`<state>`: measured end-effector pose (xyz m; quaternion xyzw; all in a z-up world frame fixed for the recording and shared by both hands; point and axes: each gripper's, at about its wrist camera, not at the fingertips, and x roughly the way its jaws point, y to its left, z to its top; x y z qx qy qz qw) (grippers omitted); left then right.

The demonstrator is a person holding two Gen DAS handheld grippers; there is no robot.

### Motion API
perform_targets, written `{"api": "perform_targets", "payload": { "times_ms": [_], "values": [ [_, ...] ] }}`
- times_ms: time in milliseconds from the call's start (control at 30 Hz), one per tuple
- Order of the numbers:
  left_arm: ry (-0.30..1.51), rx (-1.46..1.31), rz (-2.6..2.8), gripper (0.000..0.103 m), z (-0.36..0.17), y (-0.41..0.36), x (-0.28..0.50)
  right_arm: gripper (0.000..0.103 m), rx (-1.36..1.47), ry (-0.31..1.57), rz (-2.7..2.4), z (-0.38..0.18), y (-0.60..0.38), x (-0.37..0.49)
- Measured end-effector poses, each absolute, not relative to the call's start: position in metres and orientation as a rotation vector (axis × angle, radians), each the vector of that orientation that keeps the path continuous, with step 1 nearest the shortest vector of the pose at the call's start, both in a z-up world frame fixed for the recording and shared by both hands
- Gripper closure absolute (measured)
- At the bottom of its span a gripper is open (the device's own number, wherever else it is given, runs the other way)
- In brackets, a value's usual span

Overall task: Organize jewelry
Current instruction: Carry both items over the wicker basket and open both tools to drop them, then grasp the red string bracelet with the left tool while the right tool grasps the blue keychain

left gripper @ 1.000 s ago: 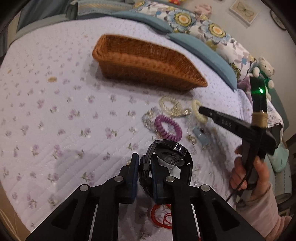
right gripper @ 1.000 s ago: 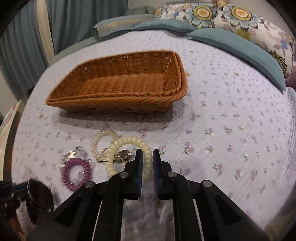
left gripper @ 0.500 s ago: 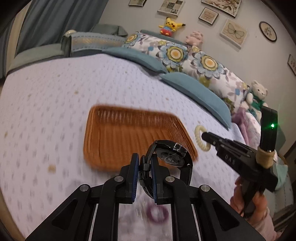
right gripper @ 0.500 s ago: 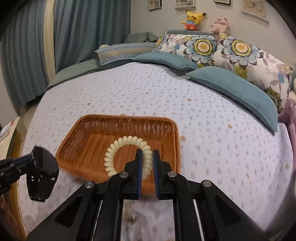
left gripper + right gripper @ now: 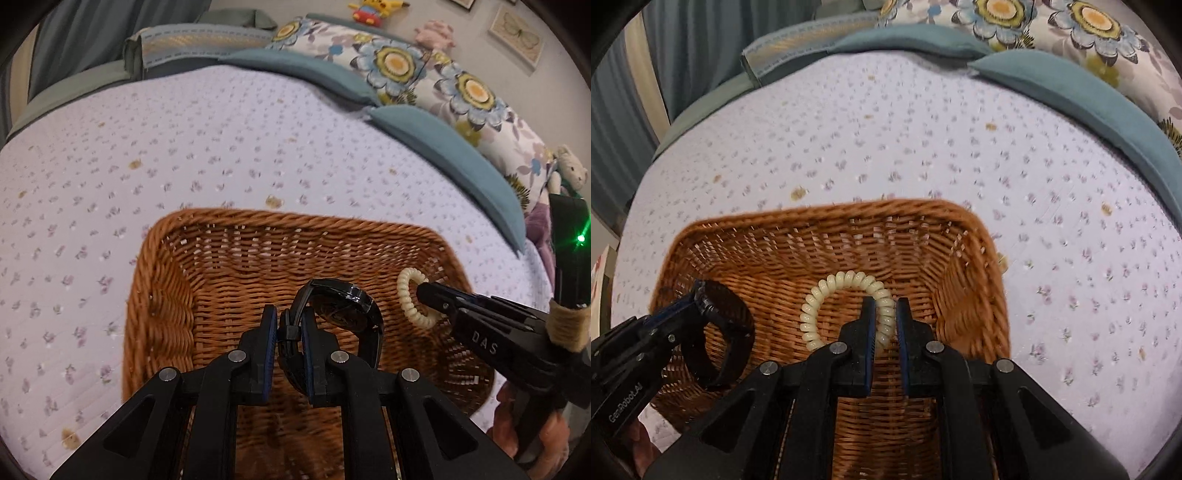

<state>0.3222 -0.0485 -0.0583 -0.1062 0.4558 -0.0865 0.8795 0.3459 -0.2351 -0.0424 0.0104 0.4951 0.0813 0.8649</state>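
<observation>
My left gripper (image 5: pixel 289 325) is shut on the strap of a black wristwatch (image 5: pixel 347 306) and holds it over the inside of the brown wicker basket (image 5: pixel 166 295). My right gripper (image 5: pixel 885 315) is shut on a cream spiral hair tie (image 5: pixel 827 295) and holds it over the same basket (image 5: pixel 979 288). In the left wrist view the right gripper (image 5: pixel 424 291) comes in from the right with the hair tie (image 5: pixel 406 299). In the right wrist view the left gripper (image 5: pixel 696 295) with the watch (image 5: pixel 724 332) is at the lower left.
The basket sits on a lilac flowered bedspread (image 5: pixel 184 147). Teal and flowered pillows (image 5: pixel 424 74) line the far edge. Plush toys (image 5: pixel 373 9) stand by the wall. A curtain (image 5: pixel 624 110) hangs at the left.
Both grippers have lifted their items off the bedspread and carried them forward over the basket. The other jewelry on the bed has dropped out of view.
</observation>
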Motion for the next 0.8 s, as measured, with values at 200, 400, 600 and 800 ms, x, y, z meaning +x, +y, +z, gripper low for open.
{"api": "perform_targets", "payload": {
  "times_ms": [200,400,600,800],
  "values": [
    [0.962,-0.241,-0.185,0.076,-0.065,-0.047,0.321,0.087,0.008,1.057,0.168,-0.053,-0.233,0.343],
    [0.882,-0.26,-0.241,0.065,-0.034,-0.04,0.291,0.056,0.096,1.018,0.212,-0.03,-0.252,0.316],
    [0.79,-0.273,-0.307,0.058,0.004,-0.03,0.22,0.056,0.118,0.942,0.269,0.003,-0.263,0.249],
    [0.741,-0.229,-0.324,0.058,0.024,-0.027,0.137,0.056,0.057,0.841,0.297,0.023,-0.264,0.17]
  ]
}}
